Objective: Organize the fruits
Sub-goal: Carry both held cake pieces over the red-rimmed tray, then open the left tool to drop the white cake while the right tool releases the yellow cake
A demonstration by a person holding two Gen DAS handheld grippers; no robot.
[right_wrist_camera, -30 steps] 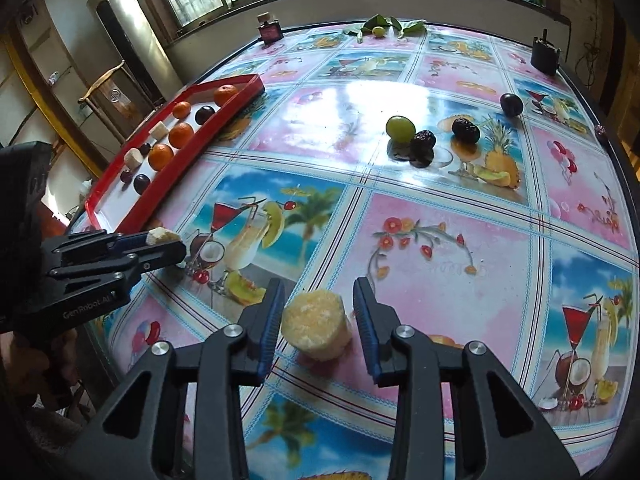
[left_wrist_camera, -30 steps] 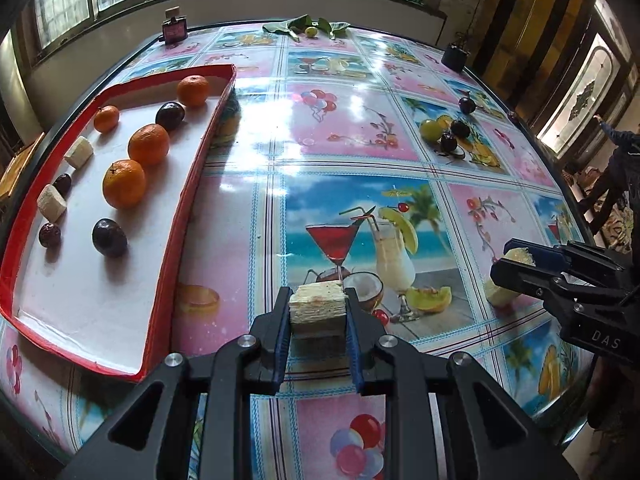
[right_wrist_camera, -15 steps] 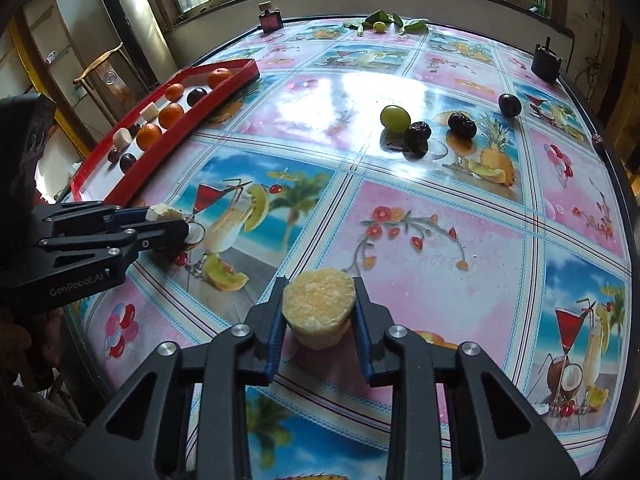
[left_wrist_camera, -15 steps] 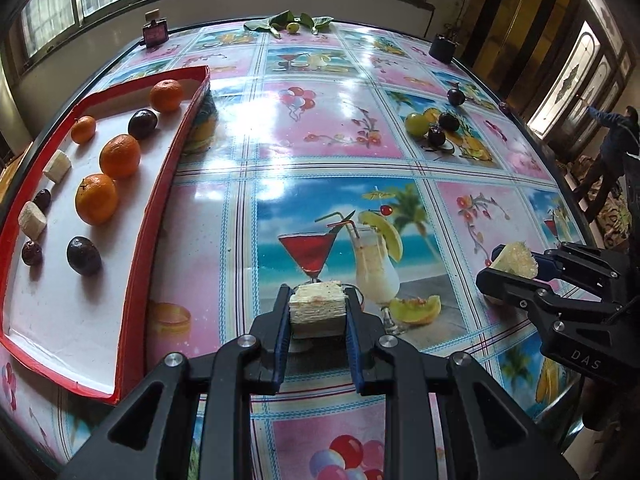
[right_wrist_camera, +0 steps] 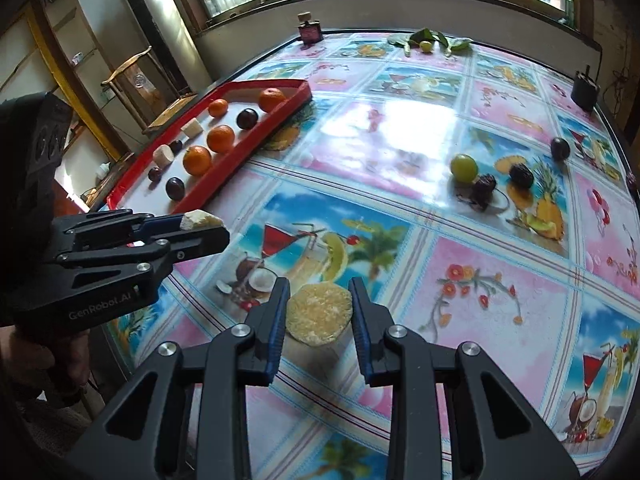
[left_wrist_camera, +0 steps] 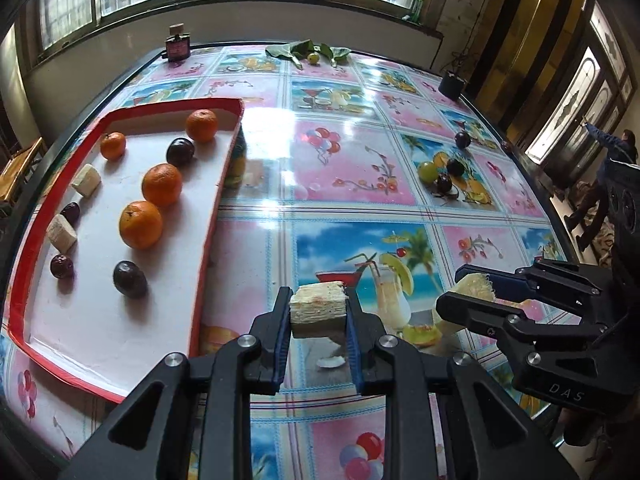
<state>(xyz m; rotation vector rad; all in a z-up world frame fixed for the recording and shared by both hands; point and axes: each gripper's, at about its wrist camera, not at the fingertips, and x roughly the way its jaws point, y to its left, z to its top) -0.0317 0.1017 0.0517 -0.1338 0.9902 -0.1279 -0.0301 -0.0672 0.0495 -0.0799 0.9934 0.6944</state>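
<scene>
Over a glossy cocktail-print tabletop (left_wrist_camera: 340,184), my left gripper (left_wrist_camera: 318,314), marked "GenRobot.AI", clamps a pale fruit chunk (left_wrist_camera: 318,310); my right gripper (right_wrist_camera: 319,312), marked "DAS", pinches a yellow slice (right_wrist_camera: 319,314).

Between you and the red-rimmed white tray (left_wrist_camera: 208,240), the glossy patterned tabletop (left_wrist_camera: 256,248) lies open. The tray's raised rim stands in the way of a low approach. Inside, oranges (left_wrist_camera: 141,224) and dark plums (left_wrist_camera: 129,279) crowd the middle; the near end is bare. The right gripper (left_wrist_camera: 466,292) hangs close at your right.
</scene>
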